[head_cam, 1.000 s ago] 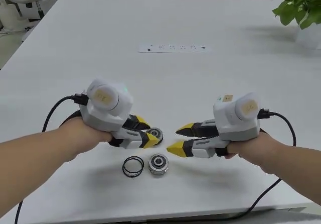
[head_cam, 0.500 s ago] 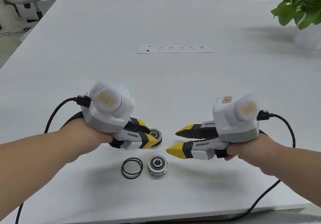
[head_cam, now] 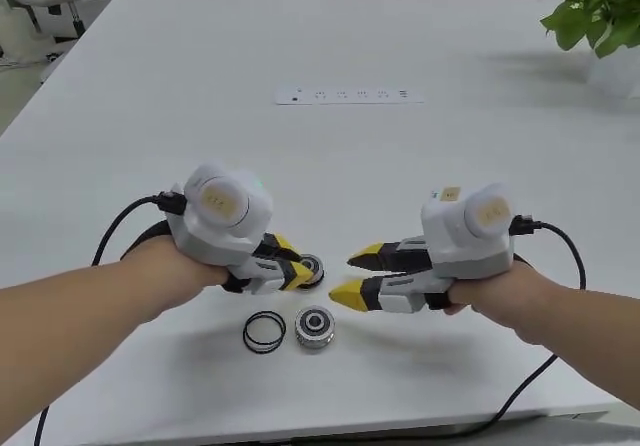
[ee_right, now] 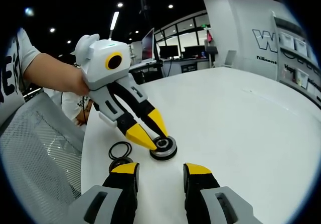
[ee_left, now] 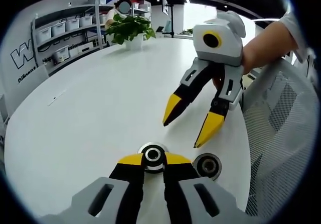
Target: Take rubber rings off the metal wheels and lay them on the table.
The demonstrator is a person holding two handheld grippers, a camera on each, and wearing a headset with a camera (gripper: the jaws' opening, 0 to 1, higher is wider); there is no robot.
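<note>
Metal wheel (ee_right: 167, 147) flat, bore upward

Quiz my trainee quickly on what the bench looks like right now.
1. True or false: the right gripper has its jaws shut.
2. The loose rubber rings lie: A) on the table beside the free wheel; B) fitted on the free wheel; C) between the right gripper's jaws.
3. Fill in: the left gripper is clamped on a metal ____.
Key: 1 false; 2 A; 3 wheel.
</note>
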